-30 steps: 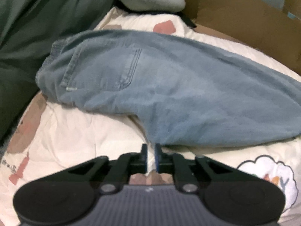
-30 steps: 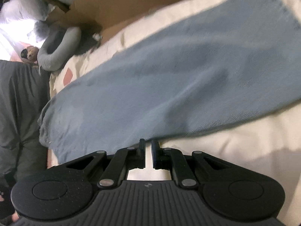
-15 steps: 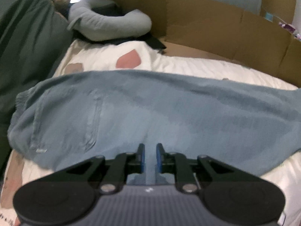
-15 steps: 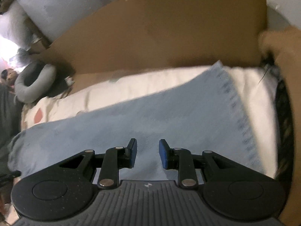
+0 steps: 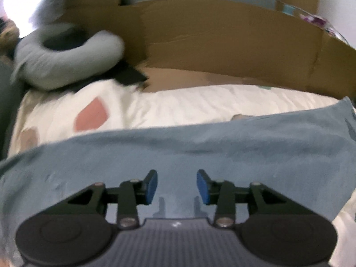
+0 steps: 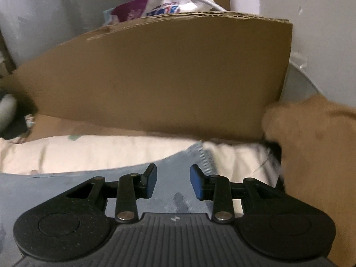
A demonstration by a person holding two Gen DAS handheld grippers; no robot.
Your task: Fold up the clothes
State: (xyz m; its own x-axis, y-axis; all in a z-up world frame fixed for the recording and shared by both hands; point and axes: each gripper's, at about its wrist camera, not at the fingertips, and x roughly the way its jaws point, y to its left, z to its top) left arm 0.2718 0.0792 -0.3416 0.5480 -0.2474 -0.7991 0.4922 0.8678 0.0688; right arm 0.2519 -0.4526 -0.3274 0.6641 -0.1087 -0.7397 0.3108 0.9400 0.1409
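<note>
Light blue jeans lie stretched across the cream bedsheet, filling the lower half of the left wrist view. My left gripper hovers over the denim, its jaws opening, with nothing pinched between the blue pads. In the right wrist view the leg end of the jeans reaches a corner near the sheet's far edge. My right gripper is above that end, its jaws also opening and holding nothing.
A brown cardboard wall runs along the far side of the bed. A grey curved pillow lies at the back left. A tan plush object sits at the right edge. Bags show above the cardboard.
Both grippers went from nearly shut to parted and moved forward over the jeans toward the cardboard. The views tilted up, so the far wall now fills more of each frame.
</note>
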